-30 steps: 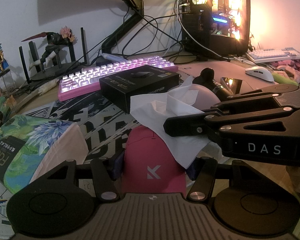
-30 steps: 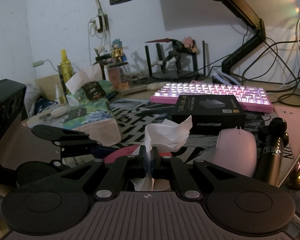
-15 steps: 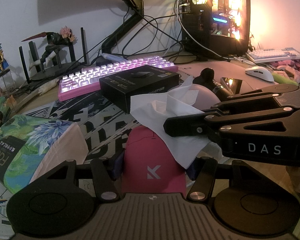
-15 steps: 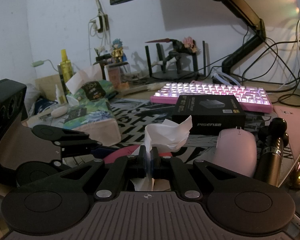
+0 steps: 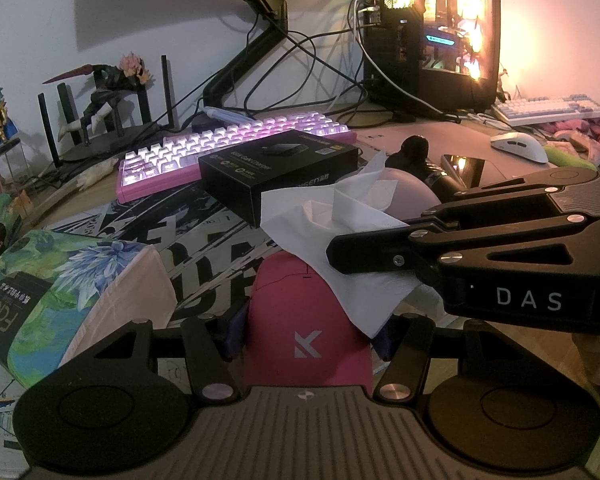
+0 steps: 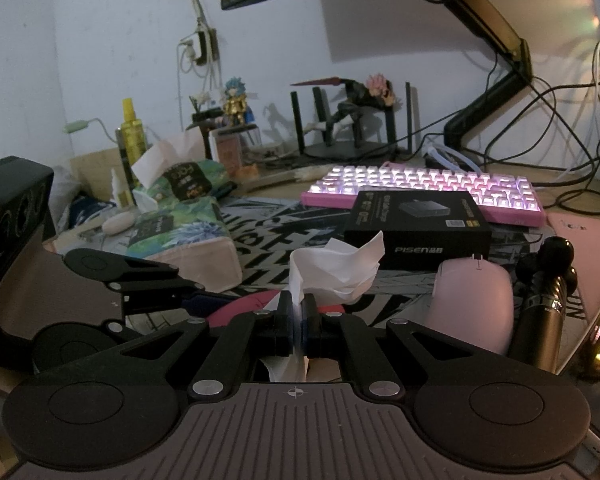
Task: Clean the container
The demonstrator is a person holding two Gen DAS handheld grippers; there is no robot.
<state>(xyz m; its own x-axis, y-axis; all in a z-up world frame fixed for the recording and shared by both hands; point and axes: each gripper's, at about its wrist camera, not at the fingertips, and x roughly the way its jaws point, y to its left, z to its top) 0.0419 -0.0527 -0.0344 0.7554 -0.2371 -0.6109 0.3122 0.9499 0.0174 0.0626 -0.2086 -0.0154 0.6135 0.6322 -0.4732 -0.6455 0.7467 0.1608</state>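
A hot-pink mouse (image 5: 308,320) with a white K mark sits low in the left wrist view. My left gripper (image 5: 308,338) is shut on its two sides with the blue pads (image 5: 234,330). A crumpled white tissue (image 5: 340,216) drapes over the mouse's front right part. My right gripper (image 5: 340,252) reaches in from the right, shut on the tissue. In the right wrist view the right gripper (image 6: 298,312) pinches the tissue (image 6: 336,272), which sticks up above its jaws. The pink mouse (image 6: 236,310) shows just left of it, mostly hidden.
Just behind lie a black charger box (image 5: 280,172) and a lit pink keyboard (image 5: 204,148). A floral tissue pack (image 5: 60,288) lies to the left. A pale pink mouse (image 6: 476,304) and a black handle (image 6: 548,312) lie to the right. A glowing PC tower (image 5: 440,32) and cables stand at the back.
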